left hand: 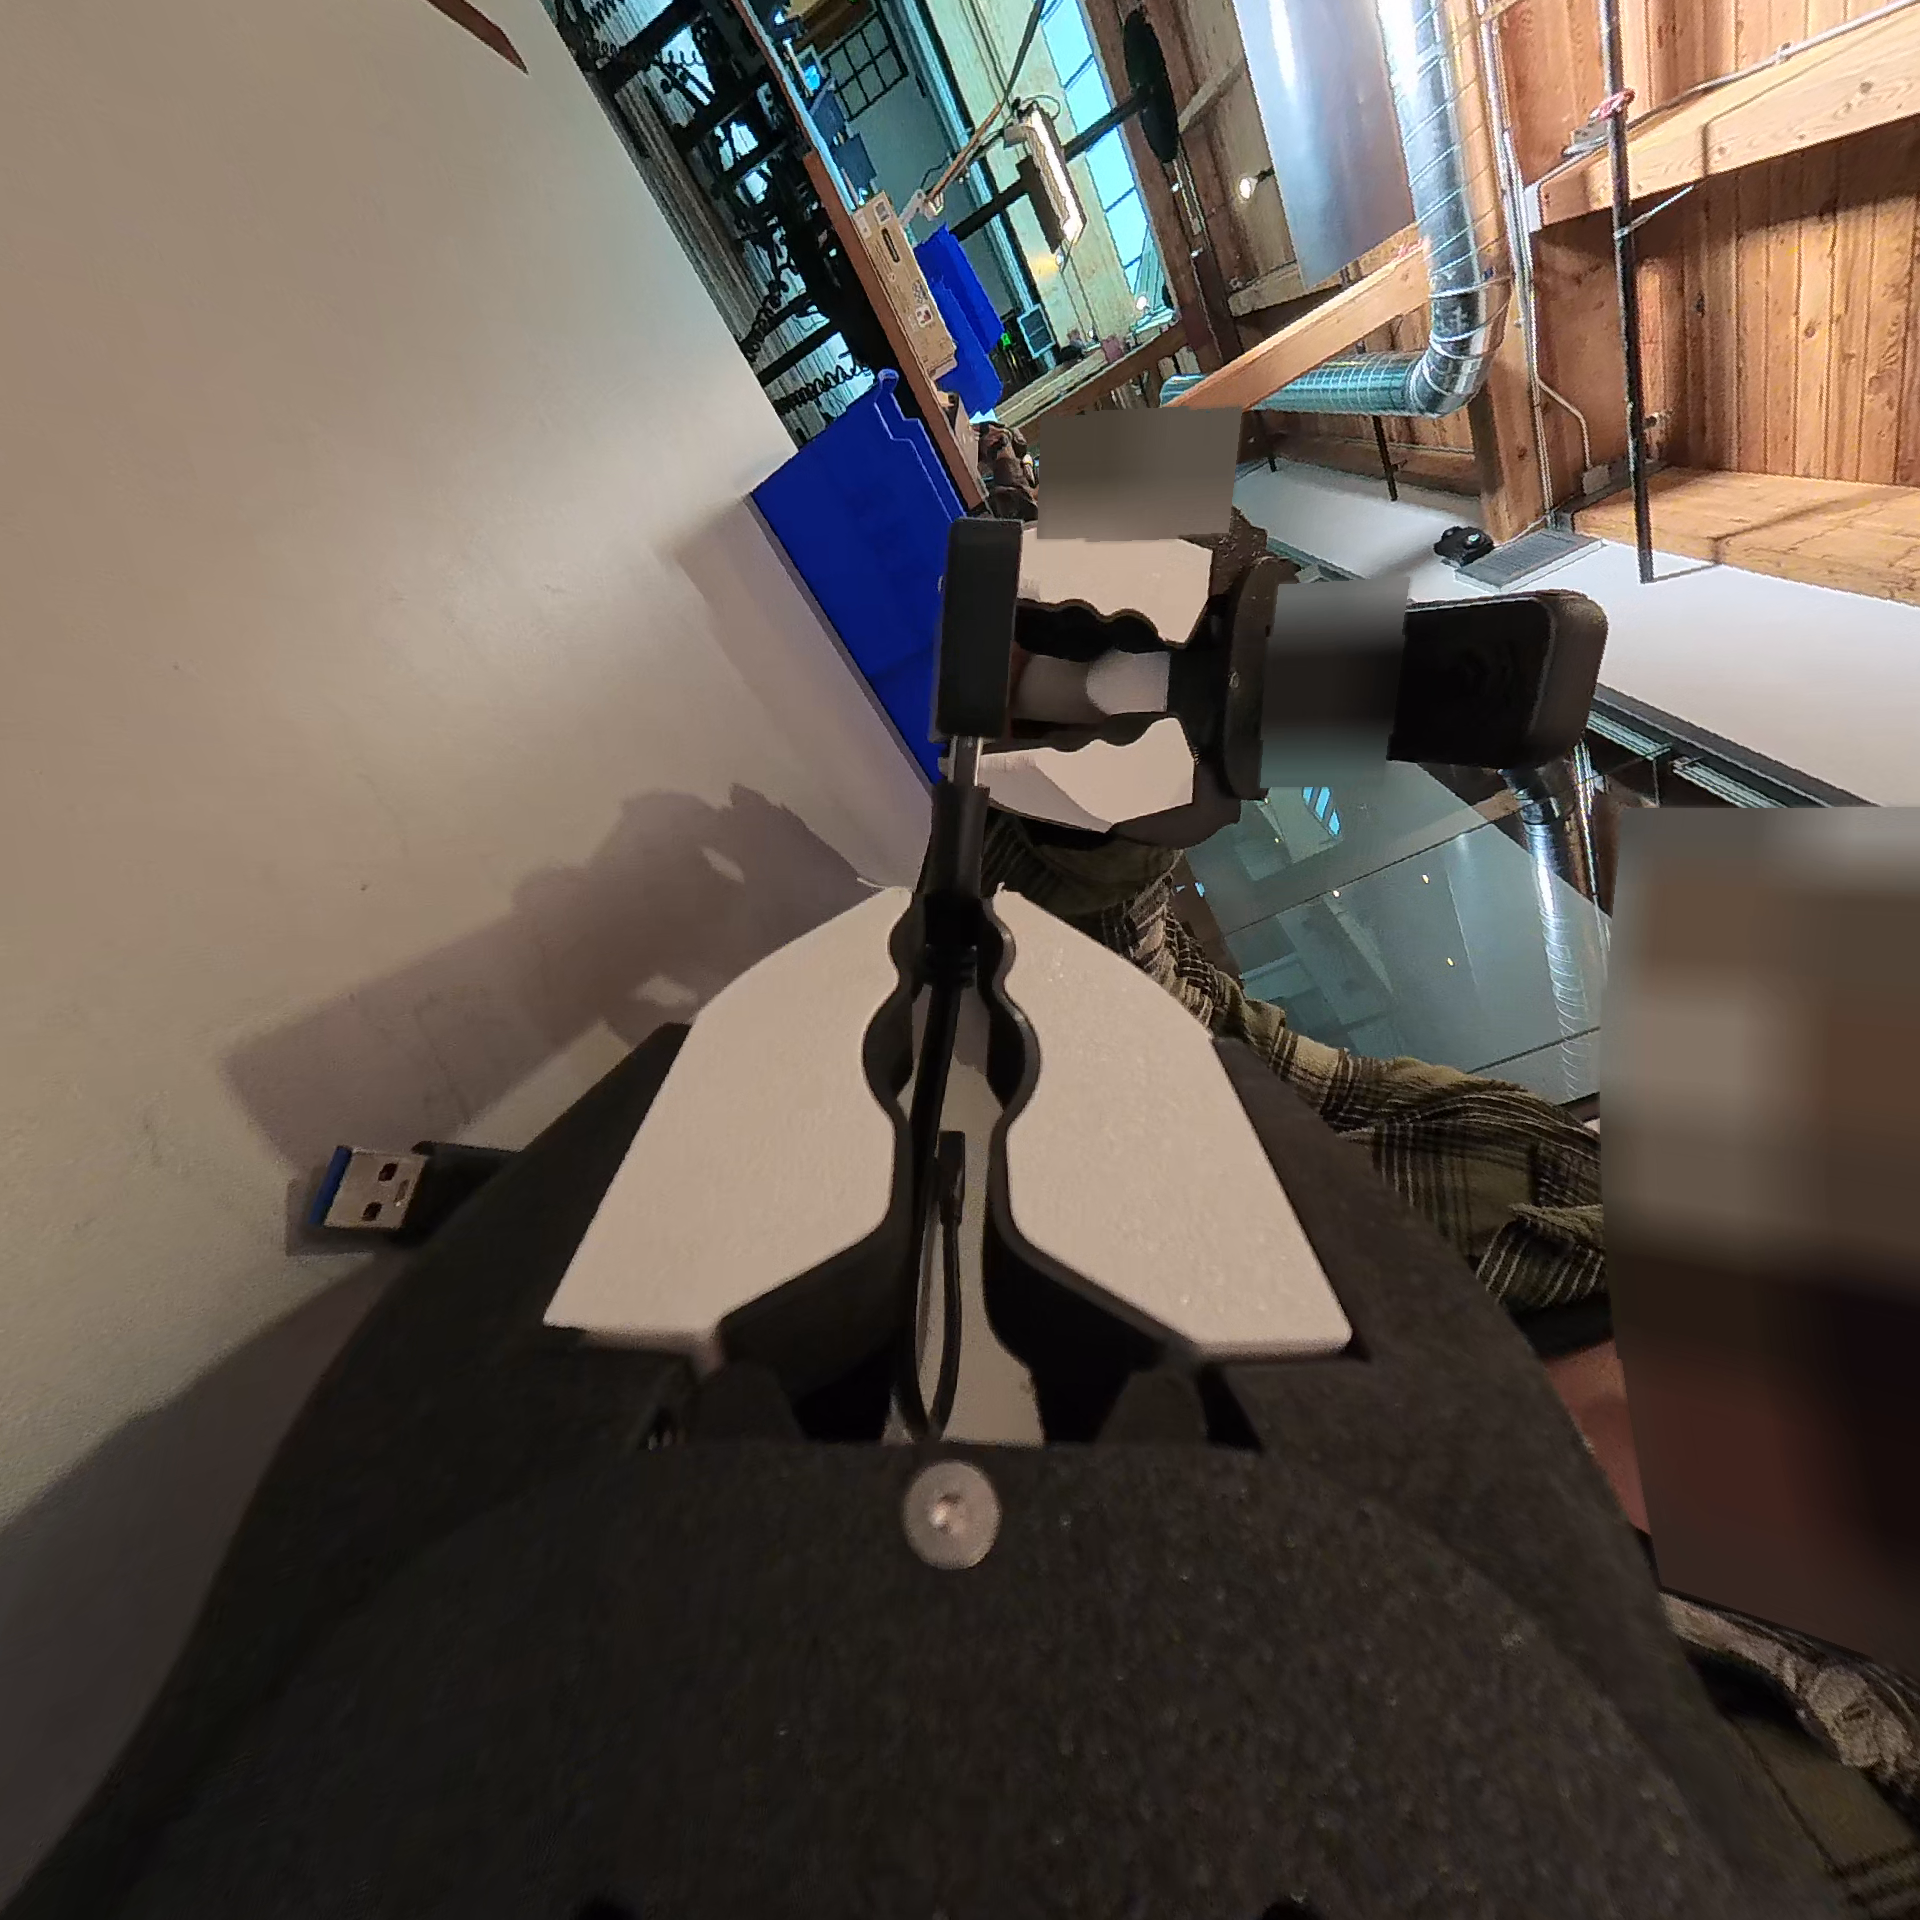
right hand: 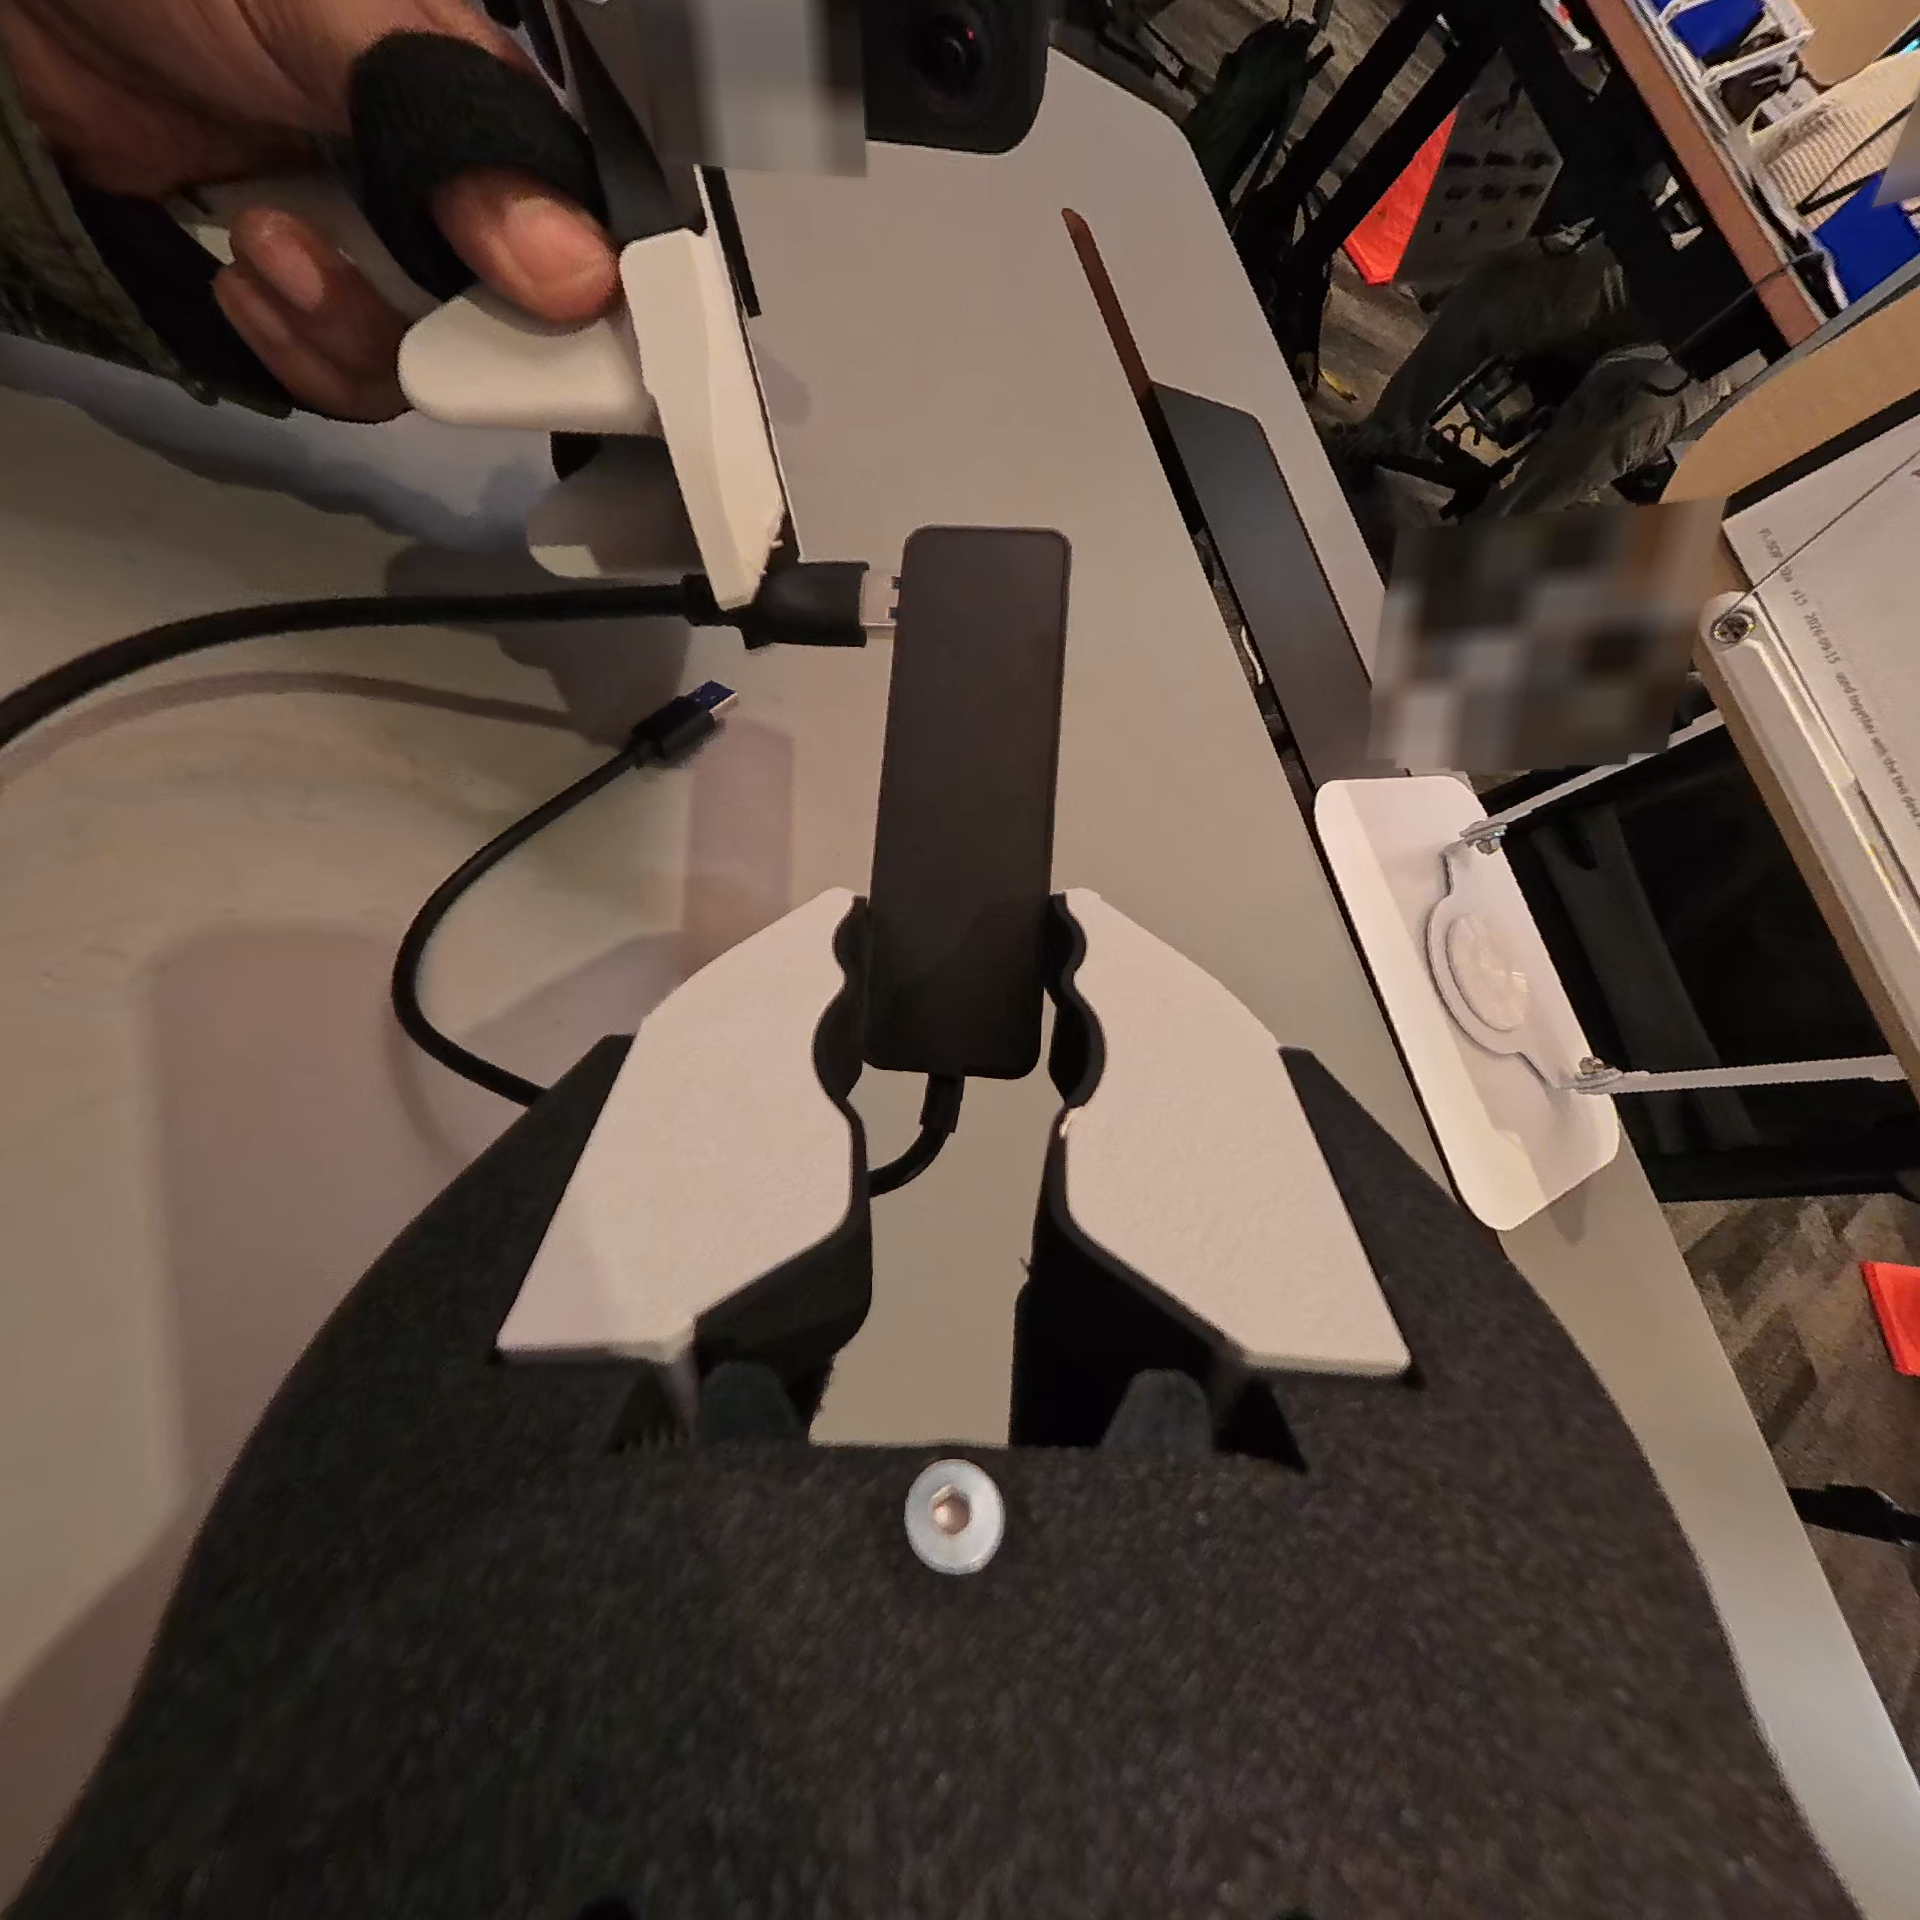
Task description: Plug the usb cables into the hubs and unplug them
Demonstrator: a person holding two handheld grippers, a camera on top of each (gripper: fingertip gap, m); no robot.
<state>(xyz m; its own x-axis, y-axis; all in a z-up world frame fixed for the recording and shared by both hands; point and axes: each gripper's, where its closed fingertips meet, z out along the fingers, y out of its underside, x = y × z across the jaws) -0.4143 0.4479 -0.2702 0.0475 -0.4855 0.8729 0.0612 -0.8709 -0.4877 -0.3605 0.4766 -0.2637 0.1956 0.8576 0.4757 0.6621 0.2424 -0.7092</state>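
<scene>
A: Right tool [right hand: 958, 935] status?

B: Clenched on the black hub [right hand: 966, 790], gripping its near end by both long edges. The hub lies flat, just above or on the grey table [right hand: 935, 343]; I cannot tell whether it touches. The hub's own lead [right hand: 488, 935] leaves its near end, passes under the tool, loops left across the table and ends in a blue-tongued plug [right hand: 691, 717], lying loose and well short of the hub.

A: Left tool?

B: In the right wrist view, the left tool [right hand: 743, 582] comes in from the upper left, a hand [right hand: 312, 208] with a black finger sleeve on its handle. It is closed on the black cable plug [right hand: 805, 605], pinching it at the cable end. The plug's metal tip meets the left edge of the hub at its far end; some bare metal shows, so it is not fully seated.

A: Confirmed from the left wrist view?

B: Yes. The left tool [left hand: 951, 925] has its jaws shut on the thin black cable [left hand: 940, 1091], which runs back between the fingers. Ahead, the hub [left hand: 977, 634] shows edge-on, held by the right tool [left hand: 1049, 675]. The loose blue plug [left hand: 369, 1195] lies on the table [left hand: 312, 623] at lower left. A blue bin [left hand: 862, 530] sits beyond, at the table's far side.
</scene>
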